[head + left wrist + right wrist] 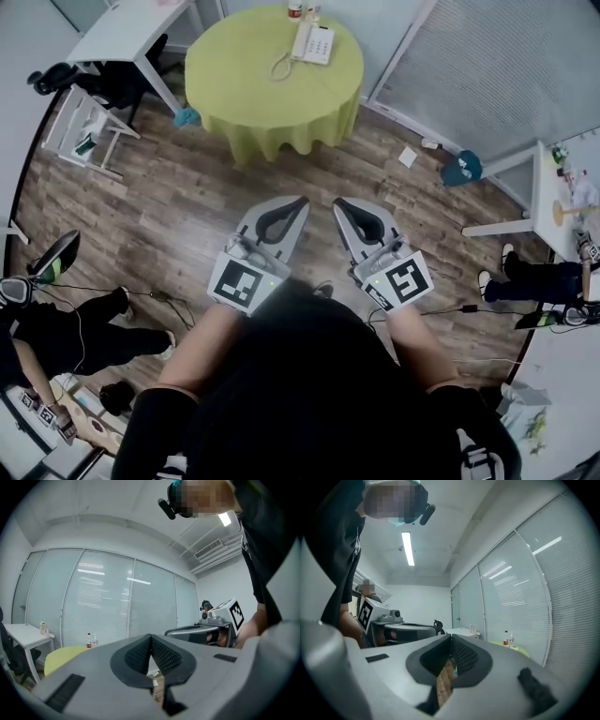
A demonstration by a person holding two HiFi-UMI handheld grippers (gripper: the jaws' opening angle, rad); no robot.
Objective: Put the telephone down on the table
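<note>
The left tongs point(298, 202) and right tongs point(341, 204) are both pressed together and empty, with the telephone point(312, 42) resting well ahead on the green table point(234, 94), roughly equally far from each.

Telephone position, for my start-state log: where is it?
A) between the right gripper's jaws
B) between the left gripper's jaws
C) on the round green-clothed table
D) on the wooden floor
C: the head view shows the telephone resting on the round green-clothed table.
</note>
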